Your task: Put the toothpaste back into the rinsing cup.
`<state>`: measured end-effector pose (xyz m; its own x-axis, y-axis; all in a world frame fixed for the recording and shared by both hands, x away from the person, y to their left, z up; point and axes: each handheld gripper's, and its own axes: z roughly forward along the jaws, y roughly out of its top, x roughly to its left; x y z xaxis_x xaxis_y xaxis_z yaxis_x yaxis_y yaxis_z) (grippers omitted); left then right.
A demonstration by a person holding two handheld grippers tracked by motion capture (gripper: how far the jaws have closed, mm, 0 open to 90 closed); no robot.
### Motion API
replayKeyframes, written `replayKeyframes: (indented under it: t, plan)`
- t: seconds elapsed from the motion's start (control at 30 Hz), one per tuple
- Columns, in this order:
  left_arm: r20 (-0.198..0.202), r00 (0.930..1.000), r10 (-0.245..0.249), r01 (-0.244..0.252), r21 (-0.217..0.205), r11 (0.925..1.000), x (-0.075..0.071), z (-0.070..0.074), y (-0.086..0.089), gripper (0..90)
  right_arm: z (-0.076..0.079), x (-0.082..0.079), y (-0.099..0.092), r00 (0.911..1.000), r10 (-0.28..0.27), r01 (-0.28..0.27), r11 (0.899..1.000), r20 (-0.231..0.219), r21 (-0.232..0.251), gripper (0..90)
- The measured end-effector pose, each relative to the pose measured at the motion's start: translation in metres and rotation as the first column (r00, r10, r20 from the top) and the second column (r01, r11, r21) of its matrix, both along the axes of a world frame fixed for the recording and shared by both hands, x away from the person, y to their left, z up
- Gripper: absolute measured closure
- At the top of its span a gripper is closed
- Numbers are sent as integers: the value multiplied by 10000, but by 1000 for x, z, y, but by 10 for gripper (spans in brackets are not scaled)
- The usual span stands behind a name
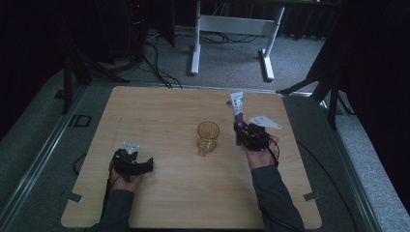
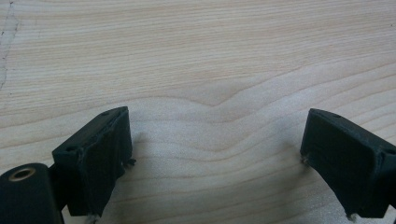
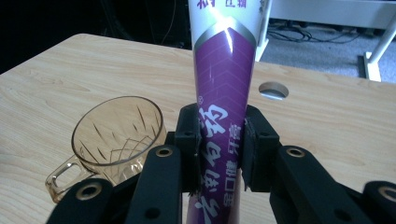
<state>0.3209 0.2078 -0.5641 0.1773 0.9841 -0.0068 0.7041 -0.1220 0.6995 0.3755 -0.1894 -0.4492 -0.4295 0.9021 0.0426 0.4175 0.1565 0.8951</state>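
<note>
The right gripper (image 3: 219,149) pinches a tall purple-and-white plastic toothpaste tube (image 3: 224,88) standing upright near the wooden table's (image 1: 159,106) right edge. The left gripper's (image 2: 215,158) jaws are spread wide.

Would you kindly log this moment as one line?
right gripper: shut on toothpaste tube, upright | cup: beside | left gripper: open, idle

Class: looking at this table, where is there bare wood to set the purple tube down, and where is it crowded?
Free: the far-left wood behind the left tongs, and the near strip of the table between the forearms. Crowded: beside the amber cup, close to the right tongs holding the tube.
</note>
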Motion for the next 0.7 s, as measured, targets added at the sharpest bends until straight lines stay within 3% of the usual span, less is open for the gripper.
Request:
replayKeyframes:
  t: [0.7]
  plan:
    - [9,10000,-3,3,7,10000,0,0,0,91,1,6,7,9992,199,-201,9998,338,42,715]
